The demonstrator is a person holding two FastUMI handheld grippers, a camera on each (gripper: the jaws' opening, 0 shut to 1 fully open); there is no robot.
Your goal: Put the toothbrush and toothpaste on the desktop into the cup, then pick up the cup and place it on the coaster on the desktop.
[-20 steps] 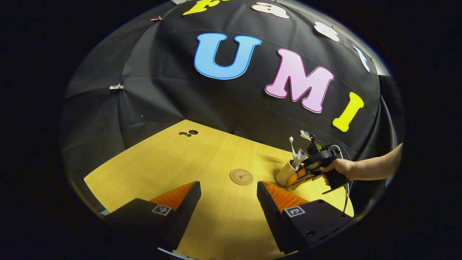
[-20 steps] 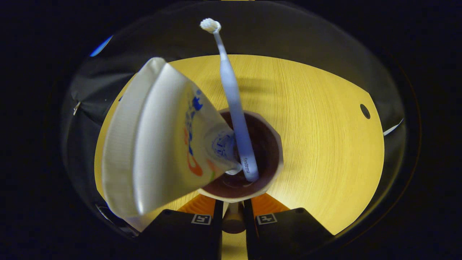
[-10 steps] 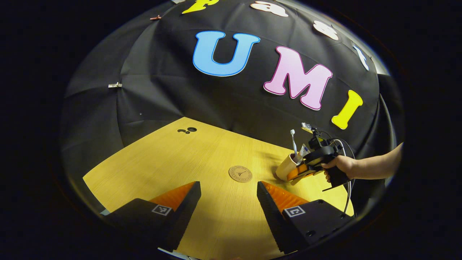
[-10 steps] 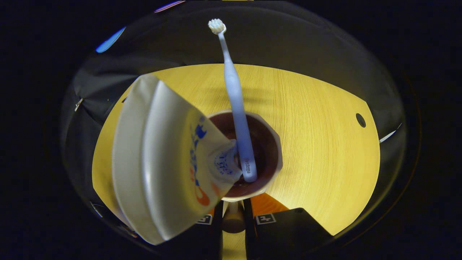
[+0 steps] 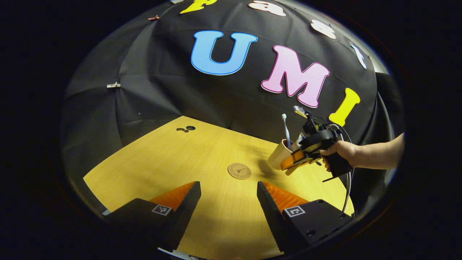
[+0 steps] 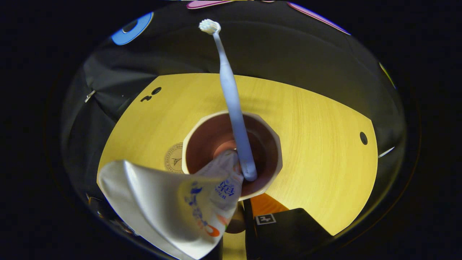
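In the left gripper view, a cream cup (image 5: pixel 277 156) hangs tilted above the wooden desktop (image 5: pixel 187 159), just right of the round brown coaster (image 5: pixel 239 170). My right gripper (image 5: pixel 293 161), held by a hand (image 5: pixel 341 151), is shut on the cup. A pale blue toothbrush (image 5: pixel 285 127) sticks up out of it. In the right gripper view I look down into the cup (image 6: pixel 191 137), which holds the toothbrush (image 6: pixel 231 97) and a white toothpaste tube (image 6: pixel 169 206). The tube hides one finger of my right gripper (image 6: pixel 241 208). The coaster (image 6: pixel 174 159) peeks out left of the cup. My left gripper (image 5: pixel 229 196) stands open over the near desktop.
Small cable holes (image 5: pixel 186 129) mark the far left of the desktop, and a single hole (image 6: pixel 363 138) lies to the right in the right gripper view. The black cloth wall (image 5: pixel 173 94) closes off the back. A forearm (image 5: pixel 379 157) reaches in from the right.
My right gripper has lifted the cup off the desktop and carried it left toward the coaster. The toothpaste tube has swung down in the right gripper view. My left gripper stays still.
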